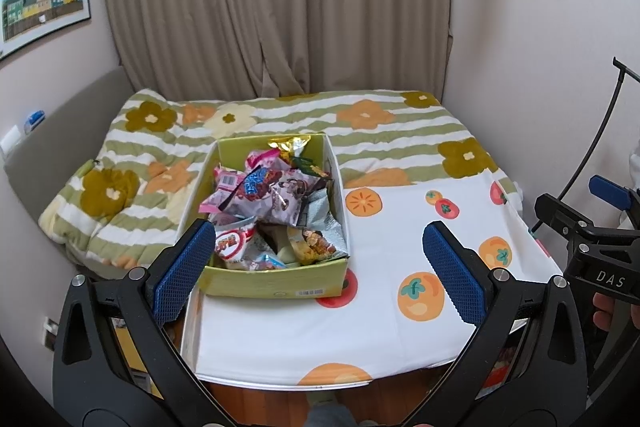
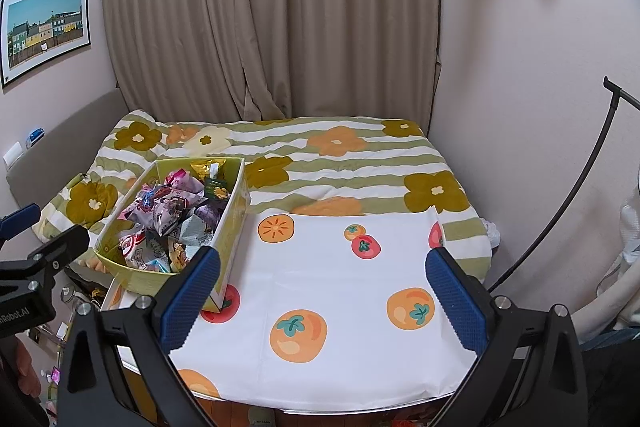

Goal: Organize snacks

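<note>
On fruit-print cloth, snack box runs lengthwise away; both claws gape wide, empty.

1 box, approx 10+ snack packs, 2 grippers.

The left gripper and right gripper are both hovering side by side with jaws spread wide, each gripping nothing.
</note>
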`<state>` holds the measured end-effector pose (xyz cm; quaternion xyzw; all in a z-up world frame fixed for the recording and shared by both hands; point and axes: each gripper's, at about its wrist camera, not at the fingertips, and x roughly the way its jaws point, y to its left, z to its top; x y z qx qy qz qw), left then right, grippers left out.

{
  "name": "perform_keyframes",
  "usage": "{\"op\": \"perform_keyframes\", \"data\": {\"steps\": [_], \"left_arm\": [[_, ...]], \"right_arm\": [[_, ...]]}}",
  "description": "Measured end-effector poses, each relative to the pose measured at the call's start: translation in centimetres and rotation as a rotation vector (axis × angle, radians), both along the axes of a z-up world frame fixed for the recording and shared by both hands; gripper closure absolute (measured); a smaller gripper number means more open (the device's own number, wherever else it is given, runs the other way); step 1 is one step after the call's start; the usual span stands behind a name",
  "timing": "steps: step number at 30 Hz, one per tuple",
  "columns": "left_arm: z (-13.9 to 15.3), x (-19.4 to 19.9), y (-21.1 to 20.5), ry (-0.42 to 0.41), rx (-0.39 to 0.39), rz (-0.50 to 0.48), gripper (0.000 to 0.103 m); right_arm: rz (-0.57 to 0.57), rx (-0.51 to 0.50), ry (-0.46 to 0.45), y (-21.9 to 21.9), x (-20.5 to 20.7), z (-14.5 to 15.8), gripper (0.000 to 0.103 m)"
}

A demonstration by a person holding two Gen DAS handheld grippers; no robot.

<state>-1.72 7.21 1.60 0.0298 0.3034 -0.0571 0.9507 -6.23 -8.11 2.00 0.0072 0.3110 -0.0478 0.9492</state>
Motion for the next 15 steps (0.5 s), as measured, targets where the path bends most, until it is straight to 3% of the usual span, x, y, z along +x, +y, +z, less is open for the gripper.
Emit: {"op": "perform_keyframes", "data": {"steps": [15], "left_arm": [[-0.28,-0.01,0.17,0.003,-0.009,0.001,0.0]], "right_arm": [[-0.001,-0.002,0.0,-0.11,0.06,0.03,0.001]]}}
